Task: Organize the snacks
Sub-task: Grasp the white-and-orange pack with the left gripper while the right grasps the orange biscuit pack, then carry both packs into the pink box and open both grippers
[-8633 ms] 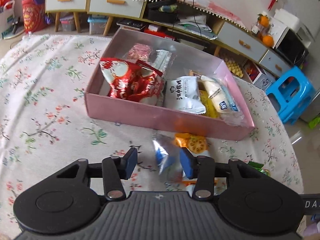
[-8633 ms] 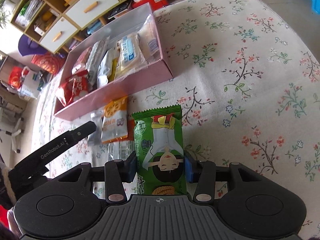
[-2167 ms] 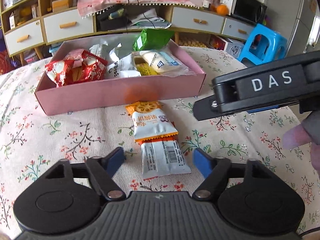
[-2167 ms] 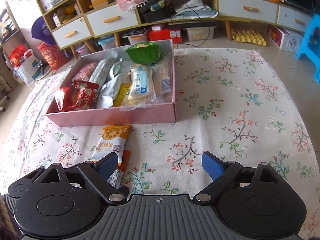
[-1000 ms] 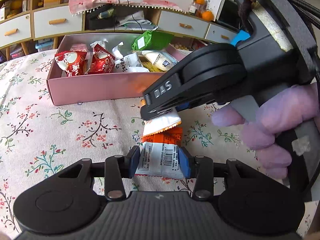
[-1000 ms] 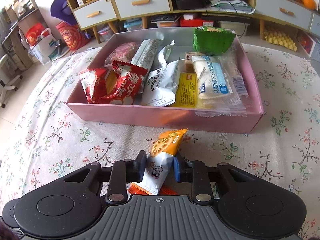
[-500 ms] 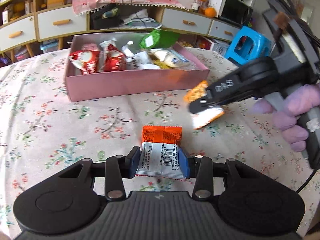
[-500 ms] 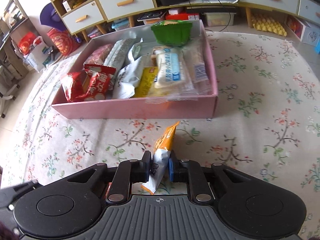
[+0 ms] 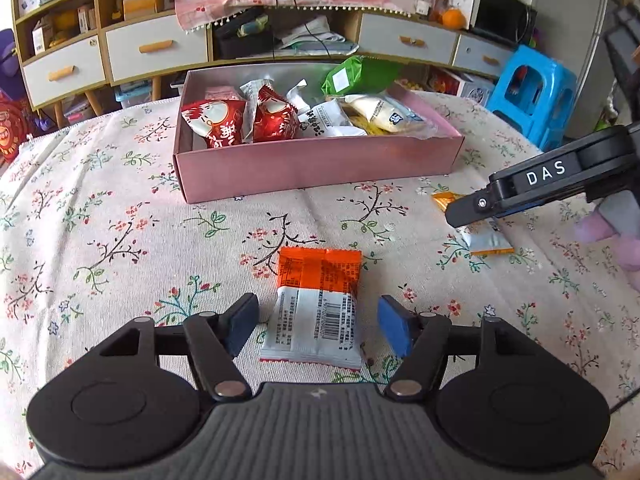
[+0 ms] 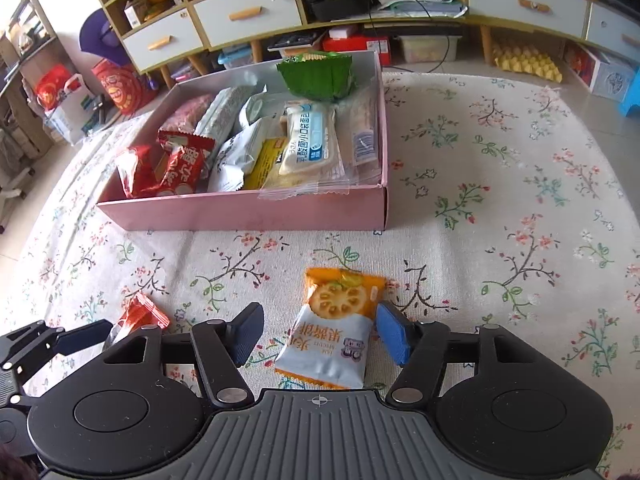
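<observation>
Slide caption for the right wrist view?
Open right tongs straddle orange-and-white biscuit packet lying before pink cardboard snack box.

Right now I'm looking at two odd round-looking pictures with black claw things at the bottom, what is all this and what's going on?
No robot here: a person holds a hand-held two-finger clamp in each hand. Each picture comes from a wide-angle camera on one clamp, looking forward along its fingers.

In the left clamp's view, the left gripper is open around an orange and white snack packet lying flat on the floral tablecloth. The black arm marked DAS at its right edge is the other clamp.

In the right clamp's view, the right gripper is open too, around a biscuit packet lying on the cloth. Nothing is held.

Beyond both stands a pink box filled with snacks, including a green packet at its far end.
</observation>
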{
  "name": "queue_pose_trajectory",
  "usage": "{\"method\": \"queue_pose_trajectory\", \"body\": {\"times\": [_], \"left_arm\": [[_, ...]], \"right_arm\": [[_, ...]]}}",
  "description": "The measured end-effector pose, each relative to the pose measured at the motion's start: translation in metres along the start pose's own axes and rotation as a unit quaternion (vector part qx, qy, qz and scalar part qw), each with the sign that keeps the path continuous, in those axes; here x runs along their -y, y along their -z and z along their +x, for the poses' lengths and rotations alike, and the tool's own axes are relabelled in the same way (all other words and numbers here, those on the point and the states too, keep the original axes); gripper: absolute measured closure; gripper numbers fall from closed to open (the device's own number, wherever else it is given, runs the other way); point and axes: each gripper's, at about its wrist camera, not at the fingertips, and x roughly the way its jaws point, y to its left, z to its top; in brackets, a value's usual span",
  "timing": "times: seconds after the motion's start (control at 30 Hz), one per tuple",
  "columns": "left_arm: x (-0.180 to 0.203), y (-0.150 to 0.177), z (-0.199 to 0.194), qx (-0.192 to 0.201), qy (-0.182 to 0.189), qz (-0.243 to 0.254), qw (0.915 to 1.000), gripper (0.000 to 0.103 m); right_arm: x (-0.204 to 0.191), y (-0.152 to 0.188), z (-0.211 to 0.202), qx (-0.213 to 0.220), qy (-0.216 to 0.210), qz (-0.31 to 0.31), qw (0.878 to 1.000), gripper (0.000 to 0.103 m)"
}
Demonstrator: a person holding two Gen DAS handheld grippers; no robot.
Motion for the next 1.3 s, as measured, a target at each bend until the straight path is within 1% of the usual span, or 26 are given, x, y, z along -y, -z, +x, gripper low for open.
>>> {"method": "queue_pose_trajectory", "body": {"times": [0.07,0.2,0.23,0.27,0.3,0.33,0.37,0.4,0.43,0.5,0.7,0.8,1.07,1.3], "left_arm": [[0.001,-0.002,0.002,-0.001,-0.003,0.000,1.0000,0.040],[0.001,-0.004,0.004,-0.003,-0.009,0.001,1.0000,0.041],[0.000,-0.004,0.004,-0.003,-0.011,0.001,0.9999,0.044],[0.001,-0.005,0.004,-0.004,-0.015,0.002,0.9999,0.050],[0.000,-0.006,0.004,-0.005,-0.020,0.003,0.9998,0.052],[0.000,-0.007,0.004,-0.006,-0.024,0.003,0.9997,0.056],[-0.002,-0.008,0.003,-0.008,-0.027,0.002,0.9996,0.061],[-0.003,-0.009,0.003,-0.009,-0.027,0.000,0.9996,0.062],[-0.005,-0.009,0.003,-0.011,-0.023,-0.005,0.9996,0.063],[-0.008,-0.010,0.002,-0.015,-0.019,-0.015,0.9996,0.065],[-0.018,-0.013,-0.002,-0.029,0.003,-0.052,0.9982,0.067],[-0.020,-0.015,-0.006,-0.031,0.006,-0.064,0.9975,0.067],[-0.029,-0.028,-0.026,-0.002,0.013,-0.093,0.9956,0.067],[-0.031,-0.046,-0.029,0.023,0.016,-0.101,0.9945,0.067]], "right_arm": [[-0.004,0.002,0.002,-0.007,0.003,-0.004,1.000,0.040],[-0.014,0.007,0.005,-0.010,0.030,-0.026,0.999,0.040],[-0.016,0.008,0.006,-0.009,0.036,-0.030,0.999,0.041],[-0.017,0.009,0.007,-0.010,0.041,-0.033,0.999,0.041],[-0.017,0.009,0.009,-0.012,0.047,-0.035,0.998,0.044],[-0.018,0.010,0.010,-0.013,0.051,-0.037,0.998,0.051],[-0.018,0.010,0.009,-0.012,0.056,-0.041,0.998,0.052],[-0.019,0.010,0.009,-0.012,0.056,-0.044,0.997,0.055],[-0.020,0.010,0.009,-0.012,0.057,-0.045,0.997,0.055],[-0.021,0.010,0.007,-0.013,0.057,-0.050,0.997,0.063],[-0.016,0.009,0.000,-0.026,0.017,-0.012,0.999,0.063],[-0.014,0.008,-0.006,-0.026,0.007,0.003,1.000,0.063],[-0.010,-0.001,-0.022,-0.011,-0.021,0.037,0.999,0.063],[-0.009,-0.016,-0.028,0.010,-0.048,0.066,0.997,0.063]]}}
